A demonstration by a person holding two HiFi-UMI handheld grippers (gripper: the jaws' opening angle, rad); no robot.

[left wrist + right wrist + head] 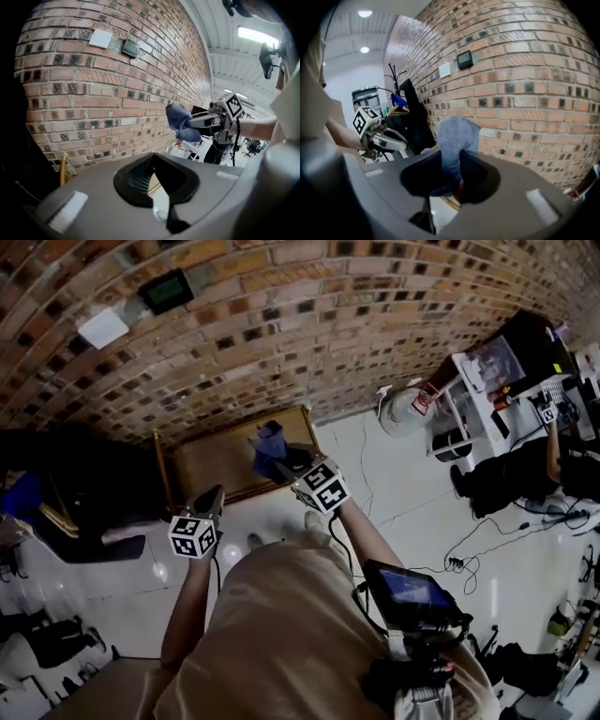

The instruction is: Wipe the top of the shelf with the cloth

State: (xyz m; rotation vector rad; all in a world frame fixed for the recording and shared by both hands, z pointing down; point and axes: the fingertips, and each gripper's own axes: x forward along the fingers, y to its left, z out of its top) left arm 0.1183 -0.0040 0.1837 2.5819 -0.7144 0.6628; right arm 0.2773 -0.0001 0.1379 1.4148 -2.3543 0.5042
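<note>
The shelf (220, 463) is a low wooden top in a gold frame against the brick wall. A blue cloth (269, 448) hangs over its right end, pinched in my right gripper (289, 465). From the right gripper view the cloth (457, 135) stands up between the jaws of the right gripper (457, 164), which are shut on it. My left gripper (210, 504) hovers over the floor just in front of the shelf's front edge, holding nothing. In the left gripper view the left gripper (153, 163) has its tips together, and the cloth (180, 122) and the right gripper (199, 123) show to the right.
Dark coats on a rack (84, 491) stand left of the shelf. A white fan (408, 409) and a white cart (473, 395) sit to the right, with cables (487, 540) on the white floor. A switch plate (103, 329) and a small panel (166, 292) are on the wall.
</note>
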